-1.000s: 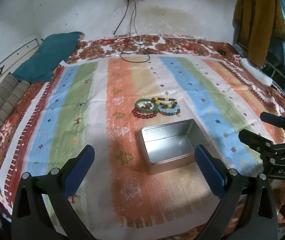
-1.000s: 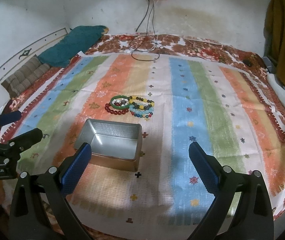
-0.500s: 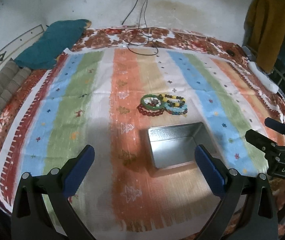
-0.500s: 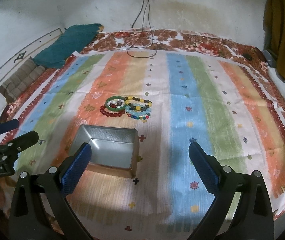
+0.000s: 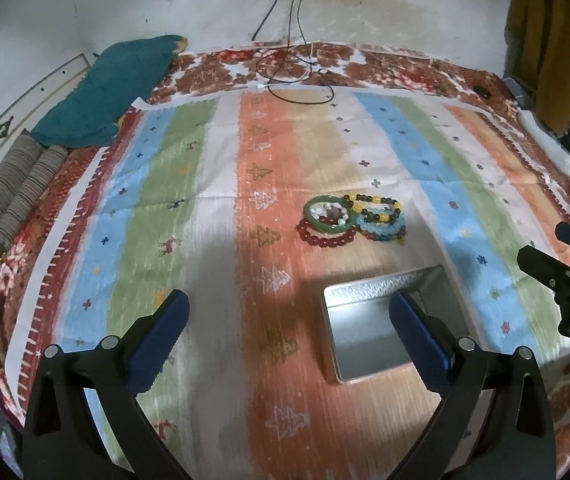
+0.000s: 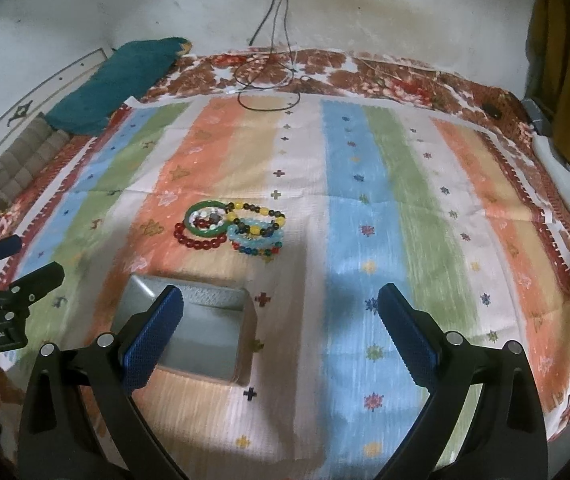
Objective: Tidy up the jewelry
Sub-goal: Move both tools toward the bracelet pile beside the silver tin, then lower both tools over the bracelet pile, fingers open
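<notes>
Nearby, both tools, left tool (image 5: 287, 328) and right tool (image 6: 281, 322), hang wide open and empty, since the bracelets (image 5: 352, 221) lie heaped beside the empty tin (image 5: 369, 330), ready for sorting.

Bracelets (image 5: 351, 220) lie on the cloth (image 5: 205, 240) behind the tin (image 5: 369, 336).

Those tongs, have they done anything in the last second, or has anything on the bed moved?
Both tongs, left and right, moved forward over the striped cloth, still open and empty. The bracelets and metal tin stayed put; nothing was picked up.
</notes>
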A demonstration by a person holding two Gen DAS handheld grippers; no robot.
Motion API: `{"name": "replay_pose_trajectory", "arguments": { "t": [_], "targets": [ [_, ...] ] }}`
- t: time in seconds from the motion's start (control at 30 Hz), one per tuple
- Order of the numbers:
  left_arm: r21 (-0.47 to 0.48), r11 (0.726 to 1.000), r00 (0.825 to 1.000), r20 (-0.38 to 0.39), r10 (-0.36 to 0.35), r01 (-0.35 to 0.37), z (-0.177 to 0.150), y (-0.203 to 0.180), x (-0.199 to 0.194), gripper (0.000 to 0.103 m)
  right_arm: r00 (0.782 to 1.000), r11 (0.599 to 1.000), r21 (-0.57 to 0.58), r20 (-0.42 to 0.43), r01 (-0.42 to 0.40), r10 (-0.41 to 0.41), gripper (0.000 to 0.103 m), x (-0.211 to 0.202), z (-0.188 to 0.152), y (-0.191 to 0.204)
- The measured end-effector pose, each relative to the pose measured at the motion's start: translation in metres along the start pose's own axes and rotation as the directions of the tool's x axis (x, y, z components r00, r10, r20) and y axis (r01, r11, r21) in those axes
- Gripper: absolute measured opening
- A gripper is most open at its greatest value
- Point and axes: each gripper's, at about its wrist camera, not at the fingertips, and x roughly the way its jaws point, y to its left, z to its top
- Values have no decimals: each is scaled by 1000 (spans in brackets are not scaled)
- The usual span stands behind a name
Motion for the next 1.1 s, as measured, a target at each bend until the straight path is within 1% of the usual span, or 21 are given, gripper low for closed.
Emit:
{"name": "replay_pose_trajectory", "arguments": {
  "t": [0.33, 0.57, 0.7, 1.1],
  "targets": [
    [5, 1000, 999, -35, 31, -31, 23, -3, 26, 97, 1000, 1000, 8, -28, 13, -13, 99, 25, 20, -5],
    [5, 999, 998, -46, 36, -36, 32, -3, 38, 97, 999, 1000, -11, -46, 19, -19, 99, 37, 28, -2],
    [6, 1000, 997, -66, 29, -29, 39, -3, 50, 97, 998, 1000, -8, -64, 24, -24, 99, 47, 33, -4],
    [48, 997, 992, -110, 67, -62, 56, -9, 87, 97, 992, 1000, -5, -121, 30, -31, 99, 81, 45, -7]
  ]
}}
